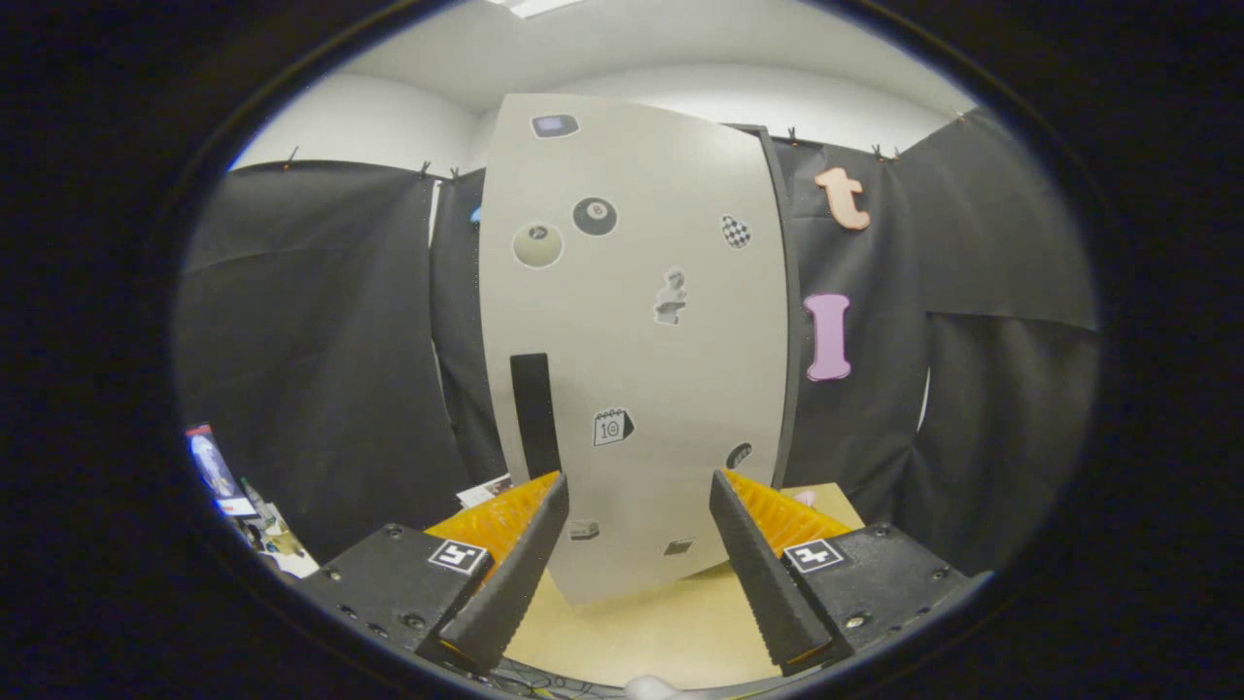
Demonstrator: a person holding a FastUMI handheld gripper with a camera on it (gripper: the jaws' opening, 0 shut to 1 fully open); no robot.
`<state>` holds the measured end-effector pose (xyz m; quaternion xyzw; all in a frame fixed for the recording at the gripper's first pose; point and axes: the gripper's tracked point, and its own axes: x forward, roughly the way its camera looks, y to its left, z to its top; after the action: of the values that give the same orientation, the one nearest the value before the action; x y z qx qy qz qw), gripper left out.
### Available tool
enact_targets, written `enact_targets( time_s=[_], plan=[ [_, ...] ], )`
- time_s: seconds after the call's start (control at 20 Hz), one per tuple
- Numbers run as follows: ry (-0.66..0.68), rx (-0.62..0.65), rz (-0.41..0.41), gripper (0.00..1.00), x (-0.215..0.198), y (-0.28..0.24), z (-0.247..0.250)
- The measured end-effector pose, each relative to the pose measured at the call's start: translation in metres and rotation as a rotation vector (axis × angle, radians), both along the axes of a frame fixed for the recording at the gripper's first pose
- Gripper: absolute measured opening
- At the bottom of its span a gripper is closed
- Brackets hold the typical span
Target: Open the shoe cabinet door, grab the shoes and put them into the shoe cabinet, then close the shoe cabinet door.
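Facing the shoe cabinet (632,340) head-on in the gripper view, standing on the counter (641,632), backed by the black booth cloth. Gripper (639,506) hanging just ahead of the cabinet's lower front, fingers spread wide, holding nothing, left fingertip (544,515) just below the door handle (535,413). Likely lined up that way for handle access, judgement only. Cabinet door (671,389): pale grey flat panel, shut flush, dotted with small stickers, dark edge down the right side. Handle: black vertical strip, low on the door's left side. Can't spot shoes; a pink bit (805,498) beyond the right finger at the cabinet's base, too small to identify. Shut door fits either end of the job: shoes still outside, or already stowed and door closed.
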<state>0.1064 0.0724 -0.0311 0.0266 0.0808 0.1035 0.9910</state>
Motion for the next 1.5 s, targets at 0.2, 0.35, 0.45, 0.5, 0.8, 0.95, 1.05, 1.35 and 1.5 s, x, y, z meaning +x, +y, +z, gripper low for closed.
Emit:
enact_targets(
  time_s=[0.2,0.35,0.45,0.5,0.8,0.95,1.05,1.35,1.5],
  plan=[
    [-0.024,-0.002,-0.06,0.96,-0.013,-0.006,0.011],
    [-0.041,-0.007,-0.076,0.96,-0.028,-0.006,0.019],
    [-0.053,-0.014,-0.085,0.96,-0.042,-0.008,0.024],
    [-0.065,-0.018,-0.09,0.96,-0.049,-0.009,0.028],
    [-0.109,-0.025,-0.104,0.96,-0.087,-0.006,0.039],
    [-0.115,-0.035,-0.116,0.96,-0.099,-0.008,0.037],
    [-0.121,-0.039,-0.114,0.96,-0.107,-0.007,0.037],
    [-0.121,-0.047,-0.13,0.97,-0.12,-0.012,0.031],
    [-0.115,-0.042,-0.139,0.97,-0.122,-0.018,0.029]
  ],
)
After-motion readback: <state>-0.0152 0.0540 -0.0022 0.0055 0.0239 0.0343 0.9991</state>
